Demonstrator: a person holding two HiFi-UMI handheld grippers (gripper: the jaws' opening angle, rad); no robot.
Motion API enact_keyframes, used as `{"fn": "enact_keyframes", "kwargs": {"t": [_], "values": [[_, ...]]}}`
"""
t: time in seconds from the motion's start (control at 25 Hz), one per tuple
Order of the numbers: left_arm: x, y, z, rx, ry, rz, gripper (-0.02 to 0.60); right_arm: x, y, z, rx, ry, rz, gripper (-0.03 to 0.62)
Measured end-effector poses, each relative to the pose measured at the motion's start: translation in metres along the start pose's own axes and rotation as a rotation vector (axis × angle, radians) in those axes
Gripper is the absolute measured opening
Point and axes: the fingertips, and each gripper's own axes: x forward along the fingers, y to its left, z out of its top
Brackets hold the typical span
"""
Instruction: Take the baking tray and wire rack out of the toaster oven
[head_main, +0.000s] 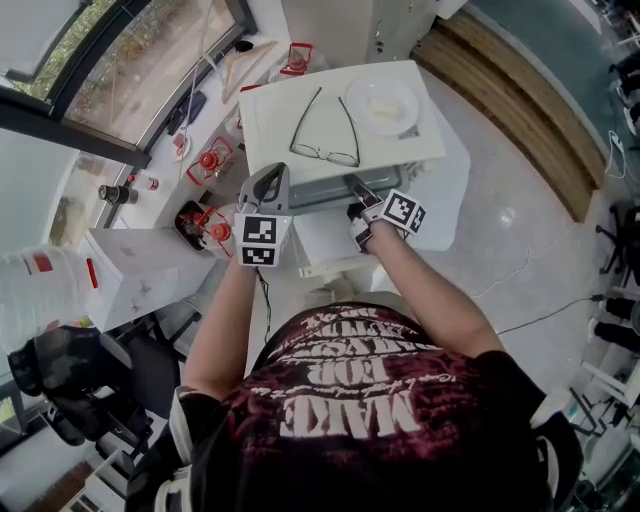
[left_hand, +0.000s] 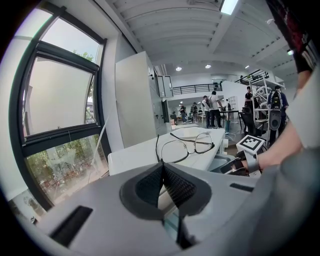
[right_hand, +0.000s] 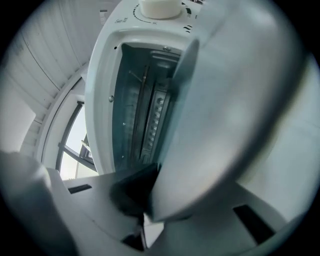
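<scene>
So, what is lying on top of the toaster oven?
A pair of eyeglasses and a white plate lie on the toaster oven, apart from each other. The plate holds something pale; the surface under the plate is covered.

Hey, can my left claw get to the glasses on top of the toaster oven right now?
Probably yes. The glasses lie uncovered on the toaster oven, just ahead of the left claw, with nothing between. Its jaws are together, so they'd need opening.
</scene>
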Motion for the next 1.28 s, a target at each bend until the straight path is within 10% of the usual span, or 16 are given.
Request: {"fn": "enact_keyframes", "kwargs": {"t": [1.28], "values": [[-0.002, -0.001, -0.004, 0.041, -0.012, 0.003, 0.006, -0.193, -0.040, -0.064, 0.134, 0.045, -0.127, 0.012]]}}
